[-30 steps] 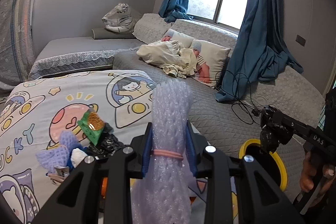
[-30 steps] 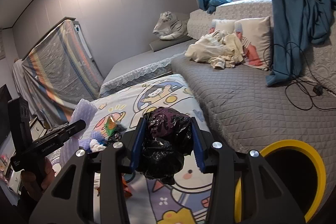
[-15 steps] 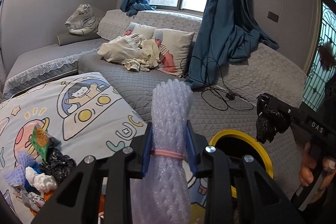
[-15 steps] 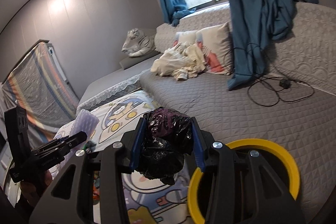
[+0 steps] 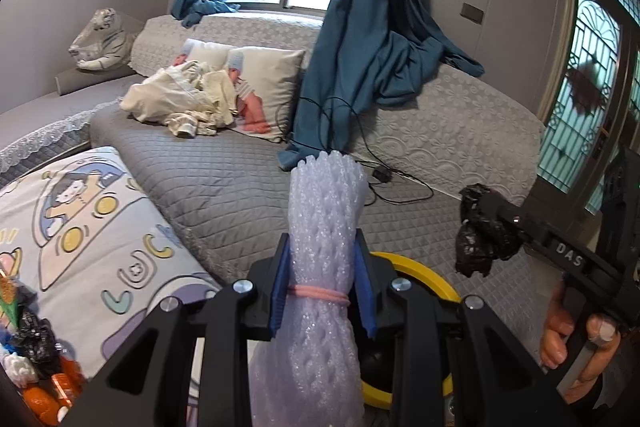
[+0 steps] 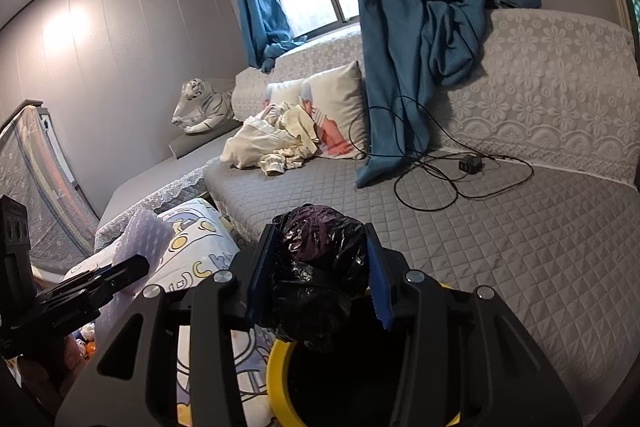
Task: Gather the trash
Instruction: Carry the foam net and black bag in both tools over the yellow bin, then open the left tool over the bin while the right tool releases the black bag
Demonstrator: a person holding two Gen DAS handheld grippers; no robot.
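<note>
My left gripper (image 5: 322,279) is shut on a roll of pale purple foam netting (image 5: 324,227) bound by a pink rubber band, held above the yellow-rimmed trash bin (image 5: 432,285). My right gripper (image 6: 318,275) is shut on a crumpled black plastic bag (image 6: 320,267), right over the bin's yellow rim (image 6: 276,367). In the left wrist view the right gripper with the black bag (image 5: 480,231) is to the right of the bin. In the right wrist view the left gripper with the foam roll (image 6: 140,239) is at the left.
More trash (image 5: 32,347) lies in a pile on the cartoon-print sheet (image 5: 80,227) at the far left. A grey quilted bed (image 5: 248,187) carries cream clothes (image 5: 180,103), pillows and a black cable with charger (image 6: 470,163). Blue curtains (image 5: 360,47) hang behind.
Both grippers have swung right, away from the trash pile and towards the yellow bin, each still holding its item. The bin now sits directly under both.
</note>
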